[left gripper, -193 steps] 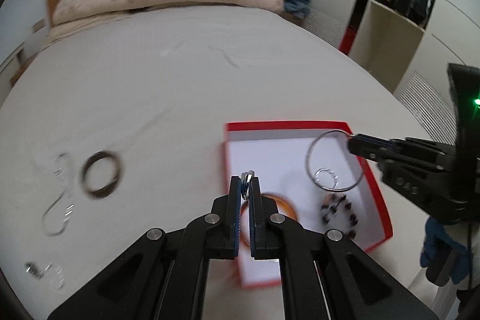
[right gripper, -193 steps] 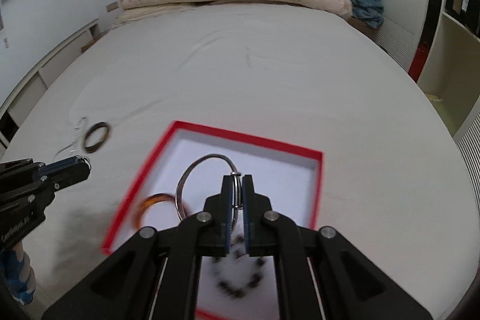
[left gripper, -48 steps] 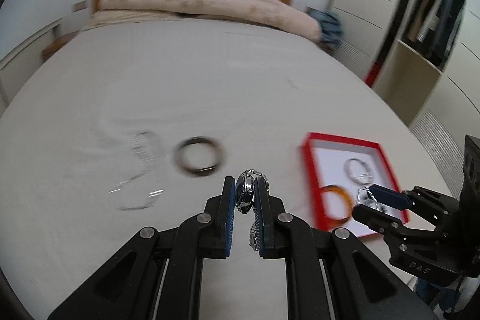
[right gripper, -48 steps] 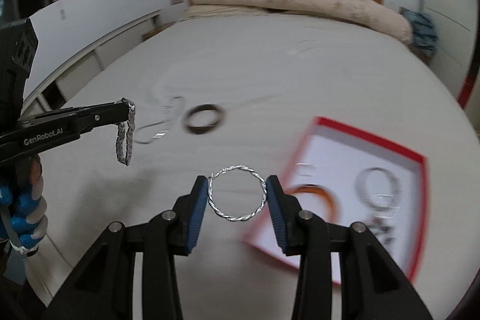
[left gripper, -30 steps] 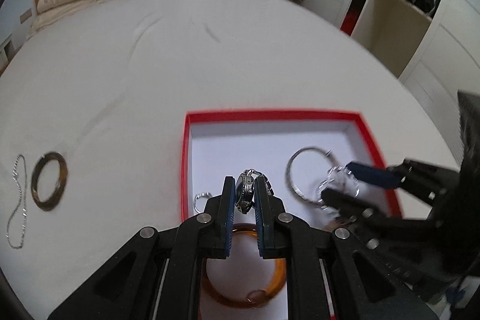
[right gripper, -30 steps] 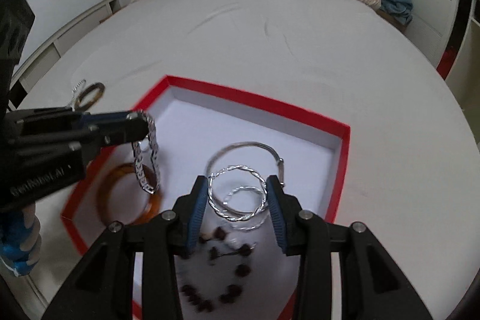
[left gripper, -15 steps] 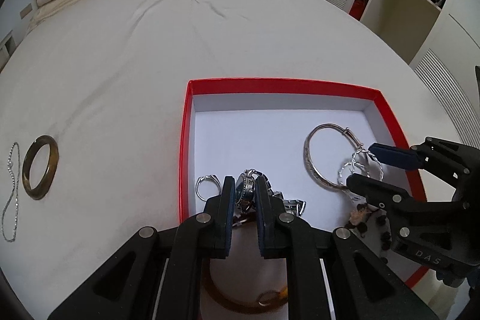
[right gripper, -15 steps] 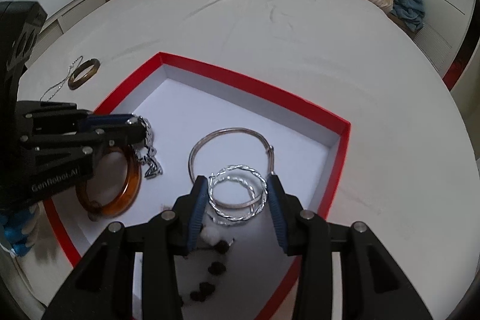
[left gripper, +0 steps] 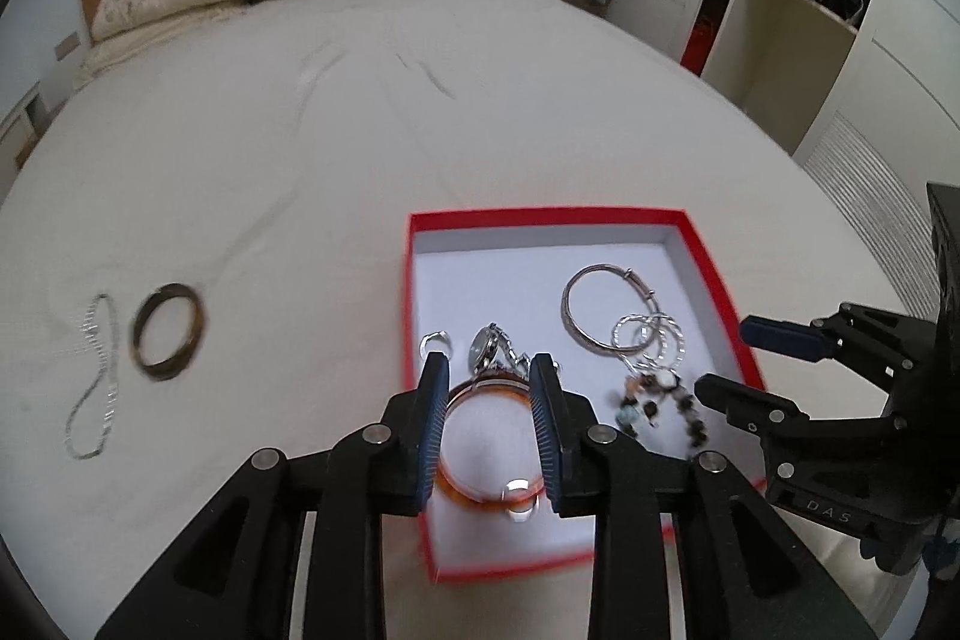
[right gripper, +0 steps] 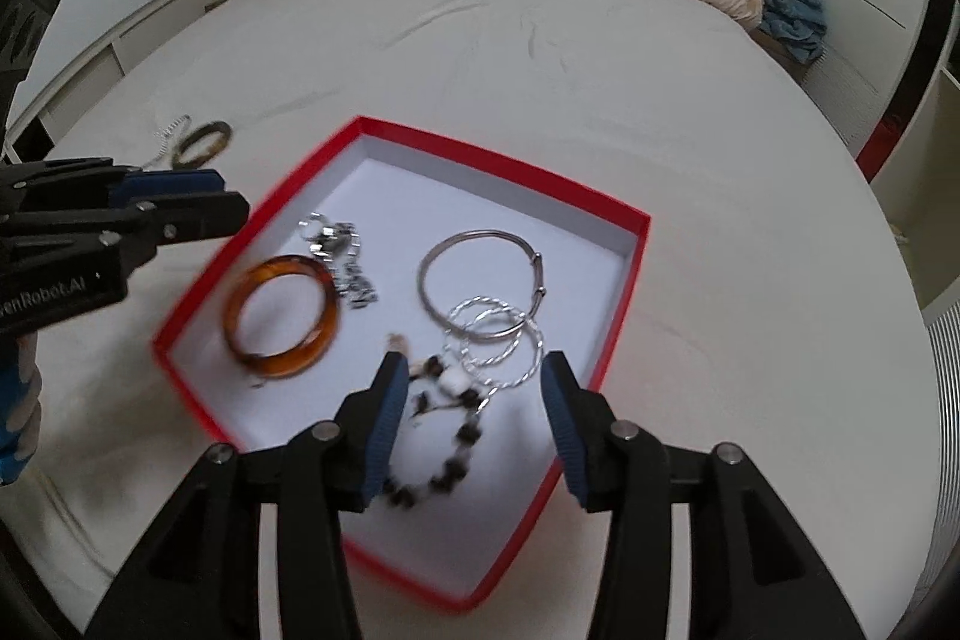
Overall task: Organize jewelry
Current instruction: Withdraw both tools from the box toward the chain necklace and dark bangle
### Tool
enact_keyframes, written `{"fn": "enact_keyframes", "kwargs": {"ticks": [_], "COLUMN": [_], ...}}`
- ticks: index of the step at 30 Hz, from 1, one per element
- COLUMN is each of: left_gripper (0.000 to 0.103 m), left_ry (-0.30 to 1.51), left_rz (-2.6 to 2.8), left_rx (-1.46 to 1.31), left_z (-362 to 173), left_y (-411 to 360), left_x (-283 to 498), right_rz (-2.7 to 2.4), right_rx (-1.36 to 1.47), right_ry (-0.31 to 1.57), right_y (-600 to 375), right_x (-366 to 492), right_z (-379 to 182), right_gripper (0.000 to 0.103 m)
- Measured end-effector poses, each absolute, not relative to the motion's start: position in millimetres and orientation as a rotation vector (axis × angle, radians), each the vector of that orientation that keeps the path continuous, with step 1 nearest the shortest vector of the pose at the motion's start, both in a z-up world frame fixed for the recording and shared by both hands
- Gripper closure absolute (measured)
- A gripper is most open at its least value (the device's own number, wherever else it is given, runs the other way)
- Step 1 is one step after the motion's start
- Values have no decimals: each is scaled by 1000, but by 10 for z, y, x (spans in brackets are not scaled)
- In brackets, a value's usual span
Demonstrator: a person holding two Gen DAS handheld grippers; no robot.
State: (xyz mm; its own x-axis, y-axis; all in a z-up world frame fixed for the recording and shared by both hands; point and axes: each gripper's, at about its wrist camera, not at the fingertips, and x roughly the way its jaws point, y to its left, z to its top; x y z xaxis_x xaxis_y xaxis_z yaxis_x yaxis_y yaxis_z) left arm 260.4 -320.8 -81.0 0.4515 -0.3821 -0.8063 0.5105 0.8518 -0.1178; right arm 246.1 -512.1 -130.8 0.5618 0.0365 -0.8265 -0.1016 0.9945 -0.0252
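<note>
Jewelry: amber bangle (right gripper: 281,316), silver hoops (right gripper: 495,340), inside red box (right gripper: 630,268).

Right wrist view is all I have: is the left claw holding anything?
Observer: No. The left wrist view shows the left claw open and empty, over the amber bangle.
Operator: What lies outside the box on that side?
Observer: The whole thin silver chain shows there, beside the dark ring on the bed.
Operator: Is the watch in?
Observer: Yes. Its round face shows inside the red box, next to a small ring.
</note>
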Motion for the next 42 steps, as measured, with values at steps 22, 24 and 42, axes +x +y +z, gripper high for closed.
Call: {"fn": "enact_keyframes", "kwargs": {"ticks": [22, 24, 42], "left_gripper": [52, 51, 45], "left_ry": [695, 704, 897], "left_rz": [-268, -230, -185], "left_rx": [117, 96, 43], "left_z": [523, 545, -648], "left_y": [-1295, -1050, -392], "left_x": [1111, 1131, 2563], "right_rz": [167, 182, 279], "right_rx": [-32, -19, 3], "right_ry": [716, 706, 845], "right_y": [-3878, -3780, -3038], "right_x": [1077, 1072, 2717], "right_z": [67, 101, -758], "right_gripper": [59, 59, 60]}}
